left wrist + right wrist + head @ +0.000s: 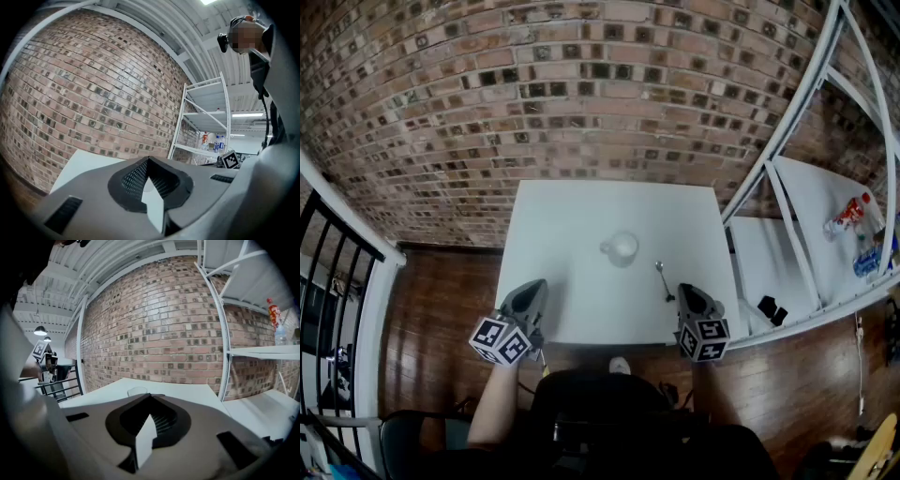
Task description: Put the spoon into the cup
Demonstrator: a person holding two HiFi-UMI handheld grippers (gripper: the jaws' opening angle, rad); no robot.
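A clear cup (620, 247) stands near the middle of the white table (572, 216). A small metal spoon (663, 278) lies flat on the table to the cup's right, its bowl at the far end. My right gripper (686, 289) hovers at the table's front edge just right of the spoon's handle, shut and empty, not touching it. My left gripper (534, 284) is at the front left edge, also shut with nothing in it. In the right gripper view the cup (137, 391) shows just past the closed jaws (150, 397). The left gripper (148, 160) points along the table toward the brick wall.
A white shelf unit (806, 234) stands right of the table, with bottles (848, 216) and small black items (772, 307) on it. A brick wall (581, 94) rises behind the table. A black railing (328, 262) is at the left; a black chair (591, 403) sits below.
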